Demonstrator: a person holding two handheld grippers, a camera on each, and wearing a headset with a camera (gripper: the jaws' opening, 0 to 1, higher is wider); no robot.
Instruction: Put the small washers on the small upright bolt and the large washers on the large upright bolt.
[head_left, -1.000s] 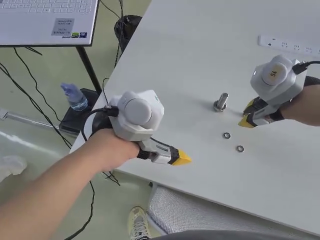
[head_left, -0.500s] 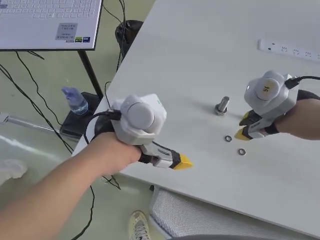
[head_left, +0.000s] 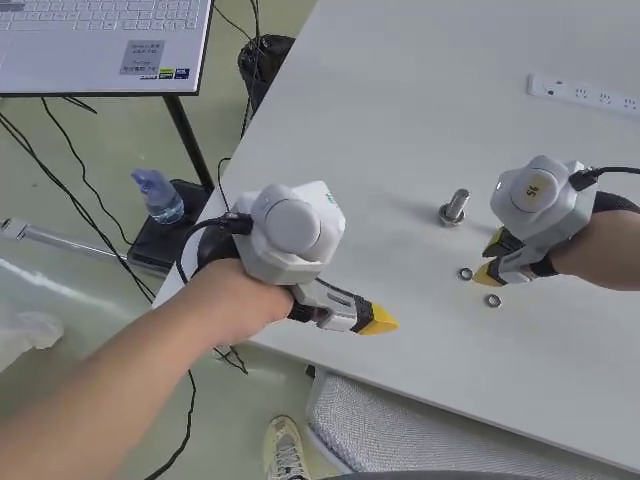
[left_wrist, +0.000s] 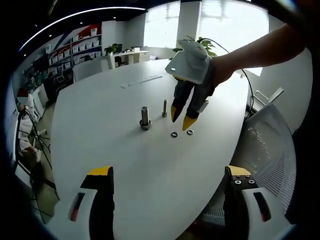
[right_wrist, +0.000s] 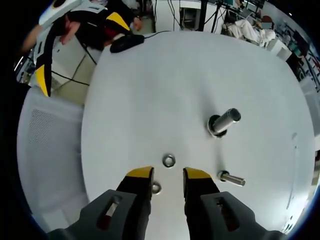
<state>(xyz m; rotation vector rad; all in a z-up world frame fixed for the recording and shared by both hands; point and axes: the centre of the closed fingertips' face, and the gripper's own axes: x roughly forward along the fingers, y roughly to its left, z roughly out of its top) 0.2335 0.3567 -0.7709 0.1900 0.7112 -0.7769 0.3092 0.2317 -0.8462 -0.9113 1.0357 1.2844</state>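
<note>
Our right gripper (right_wrist: 168, 176), jaws slightly apart and empty, has a washer (right_wrist: 169, 160) just beyond its tips. Our left gripper (left_wrist: 168, 172), jaws wide, sits well apart.

This looks like an open-plan office. A broad white oval tabletop (head_left: 400, 120) carries a white power strip (head_left: 585, 95), with an open white laptop (head_left: 100, 45) beside it. A grey mesh chair (left_wrist: 272, 145), stocked wall shelves (left_wrist: 82, 45) and tall bright windows (left_wrist: 220, 20) surround it.

White table (head_left: 400, 120) bears large bolt (head_left: 455, 207), small bolt (right_wrist: 231, 178), two washers (head_left: 465, 274) (head_left: 493, 300), power strip (head_left: 585, 95)
</note>
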